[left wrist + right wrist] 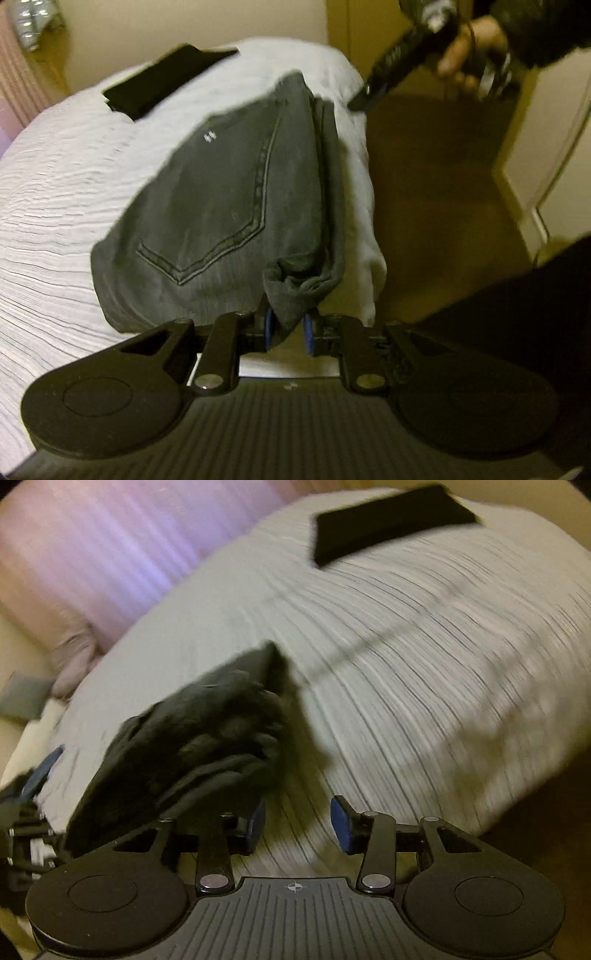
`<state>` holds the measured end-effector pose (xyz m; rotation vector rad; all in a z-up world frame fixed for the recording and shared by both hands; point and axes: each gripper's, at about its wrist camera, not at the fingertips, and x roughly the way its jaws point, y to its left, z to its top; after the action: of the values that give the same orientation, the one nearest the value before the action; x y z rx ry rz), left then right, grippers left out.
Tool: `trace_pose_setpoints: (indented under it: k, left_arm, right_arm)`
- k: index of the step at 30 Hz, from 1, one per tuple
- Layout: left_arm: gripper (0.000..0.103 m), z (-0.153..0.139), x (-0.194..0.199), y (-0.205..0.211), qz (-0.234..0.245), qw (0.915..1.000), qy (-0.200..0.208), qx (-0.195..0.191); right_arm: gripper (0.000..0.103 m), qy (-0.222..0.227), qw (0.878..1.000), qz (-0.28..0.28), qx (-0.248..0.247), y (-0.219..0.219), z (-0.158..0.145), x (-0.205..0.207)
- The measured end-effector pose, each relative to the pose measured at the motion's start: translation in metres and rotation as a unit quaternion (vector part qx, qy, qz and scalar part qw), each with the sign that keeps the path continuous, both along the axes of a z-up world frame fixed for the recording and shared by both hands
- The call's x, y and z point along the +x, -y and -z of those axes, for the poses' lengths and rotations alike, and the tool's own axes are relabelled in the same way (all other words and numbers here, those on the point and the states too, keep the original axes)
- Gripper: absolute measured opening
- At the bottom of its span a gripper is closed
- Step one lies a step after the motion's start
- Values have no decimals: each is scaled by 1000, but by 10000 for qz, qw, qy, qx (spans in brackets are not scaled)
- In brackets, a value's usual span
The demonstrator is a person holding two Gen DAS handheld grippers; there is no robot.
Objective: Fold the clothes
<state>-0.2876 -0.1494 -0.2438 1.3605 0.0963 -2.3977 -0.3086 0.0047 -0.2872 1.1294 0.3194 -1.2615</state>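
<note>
The dark grey jeans (221,206) lie folded in a compact bundle on the pale ribbed bedspread (59,206), near the bed's edge, with a stitched back pocket (207,221) facing up. From the left wrist view the bundle fills the middle, and a bunched corner of denim hangs toward 6 o'clock, right into the left gripper (289,330). Its blue pads (269,328) are clamped on that fold of cloth.

From the right wrist view the same jeans (192,746) sit at about 9 o'clock, blurred by motion. The right gripper (297,825) hovers over bare bedspread (406,664) with its fingers spread apart and nothing between them; its left pad is just beside the edge of the bundle.

Further up the bed, toward 12 o'clock in both views, a flat black folded garment (162,77) lies well apart from the jeans. A pink striped curtain (110,554) hangs beyond the bed at 10 o'clock.
</note>
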Motion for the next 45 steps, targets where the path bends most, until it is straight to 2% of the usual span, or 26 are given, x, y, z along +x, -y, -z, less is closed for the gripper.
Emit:
trace_pose_setpoints:
  k: [1,2,3,4,6,10,12,14,17,20,21,22,23,25,26,27,28,29,30,32,33,35,37,41,43,45]
  left_arm:
    - [16,-1,1,0,28,9999,89,75]
    - [19,1,3,1,55,9997,183,130]
    - [19,0,6,-1,87,9994,269,183]
    - [19,-1,10,-3,121,9990,354,237]
    - [19,-7,18,1,38,9989,374,295]
    - [19,-28,33,16,-672,9971,40,344]
    - [19,-34,26,33,-978,9947,-65,309]
    - [19,-34,10,52,-1228,9919,-164,280]
    - [19,-30,-20,69,-1278,9912,-259,234]
    - [19,-20,-50,80,-1053,9941,-136,215]
    - [19,-17,-59,81,-966,9951,-57,213]
    - [19,-15,-66,82,-872,9960,3,186]
    - [19,-15,-69,81,-804,9966,27,166]
    - [19,-14,-76,78,-718,9972,55,180]
    - [19,-13,-77,75,-665,9976,81,173]
    - [19,-9,-80,73,-636,9977,122,209]
    - [19,-6,-82,71,-612,9977,165,252]
    - [19,-2,-85,71,-585,9976,226,289]
    - [20,2,-88,70,-559,9975,291,325]
    - [20,8,-92,69,-499,9974,390,349]
    - [20,9,-94,68,-464,9975,419,330]
    - [20,9,-93,68,-519,9973,423,298]
    - [20,9,-85,72,-761,9958,412,293]
    - [22,7,-62,77,-1319,9901,394,269]
    - [25,1,-44,85,-1700,9846,330,229]
    - [27,-4,-28,100,-2136,9764,228,216]
  right_arm:
    - [48,88,9997,190,82,-7,1,-6]
    - [72,296,9987,404,90,-14,1,-14]
    - [86,499,9968,614,58,-21,1,-16]
    - [95,689,9943,810,-7,-25,-2,-20]
    - [95,1370,9832,1190,-194,-33,-5,-27]
    - [95,2764,9431,1828,-270,-16,14,-29]
    - [95,3411,9194,1955,-118,5,33,-25]
    - [99,3708,9069,1995,131,27,55,-23]
    - [99,3656,9117,1836,374,49,73,-20]
    - [97,3670,9122,1800,263,58,83,-23]
    - [83,3674,9124,1789,226,61,86,-25]
    - [53,3626,9139,1813,185,63,84,-27]
    - [50,3493,9183,1842,267,66,78,-29]
    - [44,3007,9432,1411,13,78,43,-24]
    - [43,2753,9539,1186,-122,84,24,-21]
    - [43,2281,9695,684,-572,89,-2,-14]
    - [43,1890,9765,198,-1019,91,-22,-7]
    - [43,1494,9777,-280,-1452,94,-42,0]
    - [43,1354,9782,-396,-1521,95,-40,-2]
    - [44,1158,9884,-76,-977,101,-8,-17]
    - [45,1214,9907,227,-571,103,11,-27]
    - [46,1507,9851,813,172,102,45,-47]
    - [46,1751,9797,956,193,102,54,-54]
    - [49,1741,9796,947,322,107,51,-59]
    - [59,1587,9817,999,334,111,47,-59]
    - [64,1227,9864,1061,247,104,32,-56]
